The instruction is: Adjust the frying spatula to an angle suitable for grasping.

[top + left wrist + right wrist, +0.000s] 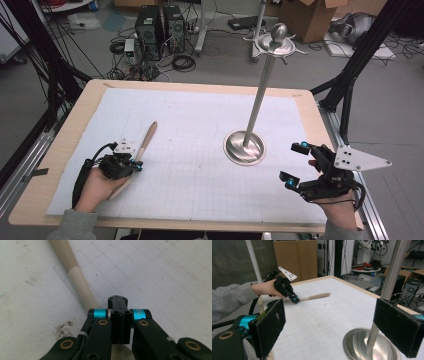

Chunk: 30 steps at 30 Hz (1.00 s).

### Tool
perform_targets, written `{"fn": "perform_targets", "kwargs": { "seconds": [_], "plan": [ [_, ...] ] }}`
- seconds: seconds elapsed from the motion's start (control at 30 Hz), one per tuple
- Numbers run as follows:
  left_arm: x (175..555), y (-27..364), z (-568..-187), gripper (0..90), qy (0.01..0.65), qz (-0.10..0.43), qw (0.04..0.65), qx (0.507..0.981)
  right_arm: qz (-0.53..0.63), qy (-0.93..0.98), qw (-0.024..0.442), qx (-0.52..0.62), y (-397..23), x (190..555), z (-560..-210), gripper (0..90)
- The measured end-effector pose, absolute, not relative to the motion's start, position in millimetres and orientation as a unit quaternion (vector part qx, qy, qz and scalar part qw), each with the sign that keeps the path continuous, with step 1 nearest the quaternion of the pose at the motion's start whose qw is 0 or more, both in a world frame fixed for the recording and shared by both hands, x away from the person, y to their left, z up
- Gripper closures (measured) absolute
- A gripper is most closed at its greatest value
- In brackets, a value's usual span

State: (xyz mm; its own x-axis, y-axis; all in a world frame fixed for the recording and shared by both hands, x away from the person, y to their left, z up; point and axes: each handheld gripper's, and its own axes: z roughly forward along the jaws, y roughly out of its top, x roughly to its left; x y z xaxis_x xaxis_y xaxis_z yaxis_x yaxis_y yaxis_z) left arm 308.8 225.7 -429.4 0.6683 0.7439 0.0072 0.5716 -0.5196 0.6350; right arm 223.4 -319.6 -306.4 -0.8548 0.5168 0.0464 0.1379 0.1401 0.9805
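A tan wooden stick lies on the white gridded mat at the left, running diagonally away from me. My left gripper sits low over its middle with the jaws pressed together. In the left gripper view the stick passes beside and under the left gripper, not between the jaws. My right gripper is held at the right near the front edge, open and empty. A metal stand with a round dish base and a tall pole rises just left of it. The right gripper view shows that stand between the right gripper's wide pads.
The mat covers a wooden table. Beyond the far edge are floor cables, computer towers and cardboard boxes. Black frame bars stand at the right. The right gripper view shows the left hand and its gripper by the stick.
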Motion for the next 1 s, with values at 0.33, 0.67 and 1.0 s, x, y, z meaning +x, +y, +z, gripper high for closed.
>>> {"fn": "perform_targets", "kwargs": {
  "seconds": [0.33, 0.67, 1.0],
  "plan": [
    [304.7, 242.5, -429.6, 89.9, 0.383, 0.134, 0.311, 0.859, 0.617, 0.740, 0.155, 0.218, -318.8, 224.5, -306.3, 9.7],
    [310.9, 260.1, -421.3, 89.8, 0.404, 0.142, 0.379, 0.820, 0.615, 0.741, 0.154, 0.219, -317.4, 225.8, -306.2, 9.7],
    [331.6, 262.7, -415.6, 89.8, 0.451, 0.156, 0.399, 0.783, 0.608, 0.748, 0.149, 0.221, -313.6, 226.9, -308.5, 9.7]
  ]
}}
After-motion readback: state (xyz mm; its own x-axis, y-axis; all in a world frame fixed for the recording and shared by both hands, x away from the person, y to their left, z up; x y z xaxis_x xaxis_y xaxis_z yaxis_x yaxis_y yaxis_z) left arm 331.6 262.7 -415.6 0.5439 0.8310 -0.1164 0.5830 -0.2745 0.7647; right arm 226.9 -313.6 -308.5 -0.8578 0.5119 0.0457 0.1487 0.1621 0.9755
